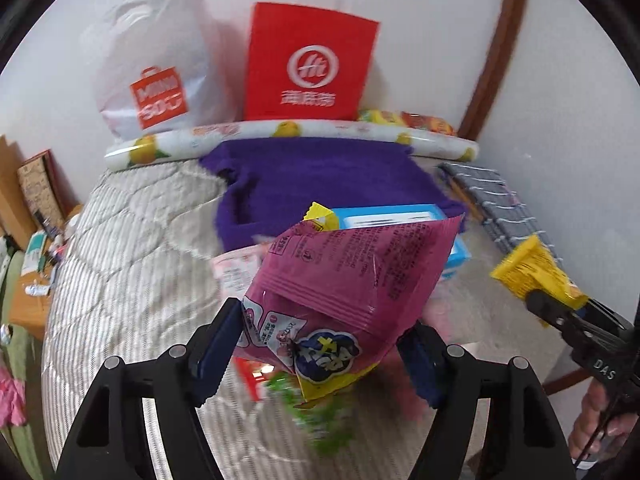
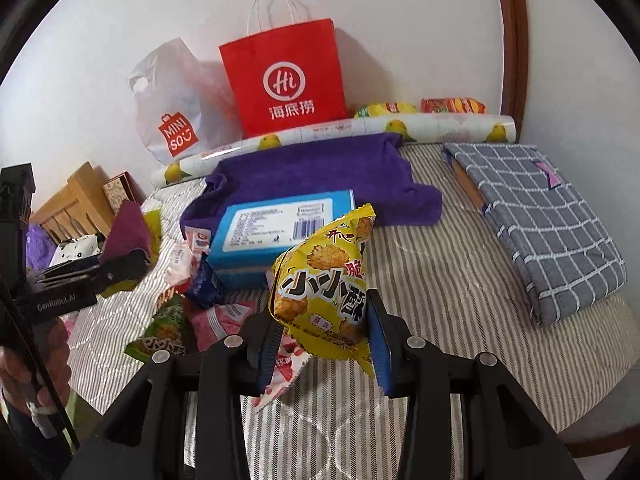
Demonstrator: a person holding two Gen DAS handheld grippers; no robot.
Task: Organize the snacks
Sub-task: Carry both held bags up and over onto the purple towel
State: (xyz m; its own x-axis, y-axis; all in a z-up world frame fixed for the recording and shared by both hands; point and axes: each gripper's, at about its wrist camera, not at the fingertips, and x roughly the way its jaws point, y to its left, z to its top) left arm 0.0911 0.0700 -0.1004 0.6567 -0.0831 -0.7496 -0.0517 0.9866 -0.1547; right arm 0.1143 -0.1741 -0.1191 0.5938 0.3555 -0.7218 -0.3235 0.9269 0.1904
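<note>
Where striped quilt (image 2: pixel 440 300) meets white wall (image 2: pixel 400 20) | purple towel (image 2: pixel 320 172) | seemingly a bed

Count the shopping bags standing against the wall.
2. The red paper bag stands upright at the wall, middle. The white plastic bag leans just left of it, touching. Anything behind them is hidden.
</note>
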